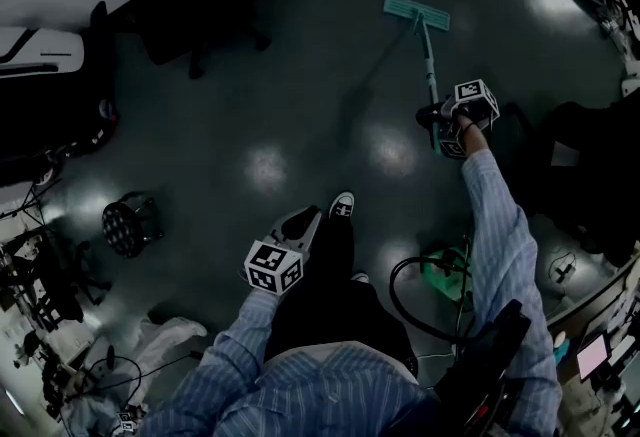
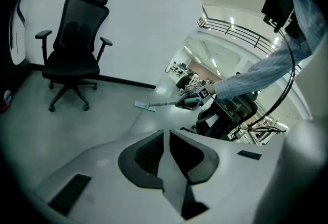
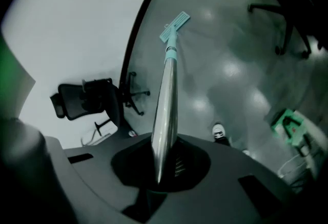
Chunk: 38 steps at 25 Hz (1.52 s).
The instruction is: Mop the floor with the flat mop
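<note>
Dark floor [image 1: 300, 115], flat mop [image 1: 418, 13] extended; right tool [image 3: 161, 166] clamped on it, left tool [image 2: 166, 159] closed empty; likely mid-stroke, draw back next.

floor [image 1: 300, 115] open left of my mop [image 1: 417, 13] | chair [image 1: 200, 10] blocks far left | stool [image 1: 128, 225] near my left | cable [image 1: 398, 310], green item [image 1: 445, 275] crowd my right side

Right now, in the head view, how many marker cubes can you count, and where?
2. One marker cube tops the left gripper, low centre near the shoe; the other tops the right gripper, clamped on the mop handle. None appears hidden.
</note>
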Tool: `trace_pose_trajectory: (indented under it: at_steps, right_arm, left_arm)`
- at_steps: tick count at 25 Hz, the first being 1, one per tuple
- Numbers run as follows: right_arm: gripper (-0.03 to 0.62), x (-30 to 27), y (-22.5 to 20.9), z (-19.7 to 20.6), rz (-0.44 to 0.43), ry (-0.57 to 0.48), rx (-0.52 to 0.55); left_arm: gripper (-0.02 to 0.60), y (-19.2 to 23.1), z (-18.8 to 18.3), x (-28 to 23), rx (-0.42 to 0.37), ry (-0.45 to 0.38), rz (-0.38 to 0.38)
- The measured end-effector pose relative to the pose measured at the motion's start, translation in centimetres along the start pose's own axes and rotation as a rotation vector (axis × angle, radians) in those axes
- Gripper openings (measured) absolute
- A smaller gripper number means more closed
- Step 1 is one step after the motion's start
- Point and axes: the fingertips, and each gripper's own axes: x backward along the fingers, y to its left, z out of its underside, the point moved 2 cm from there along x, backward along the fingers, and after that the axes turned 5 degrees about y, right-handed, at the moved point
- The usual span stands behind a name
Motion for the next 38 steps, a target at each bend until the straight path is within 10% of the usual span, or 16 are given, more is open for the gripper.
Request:
trace_pose_trajectory:
  at_steps: [6,10,20,38]
  right_arm:
    - [0.028,-1.3,-4.9,0.3,0.544,0.13,0.256]
    - [0.028,-1.0,-6.3,0.7,0.697,0.189,0.329]
    - [0.028,0.3,-7.1,5.9,0.413,0.129,0.216]
    - [0.028,-0.7,-22.6,30.5,0.262,0.146,0.167]
  left_arm:
    - [0.031,0.8,-1.7,-0.9,0.018,-0.007,0.021]
    - [0.031,1.1,-3.0,-1.4,0.027,-0.018,0.038]
    - [0.031,-2.0,-2.4,-0.6,0.005,-0.03,0.068]
    - [0.031,-11.5,8.0,7.3,-0.087,-0.079,0.118]
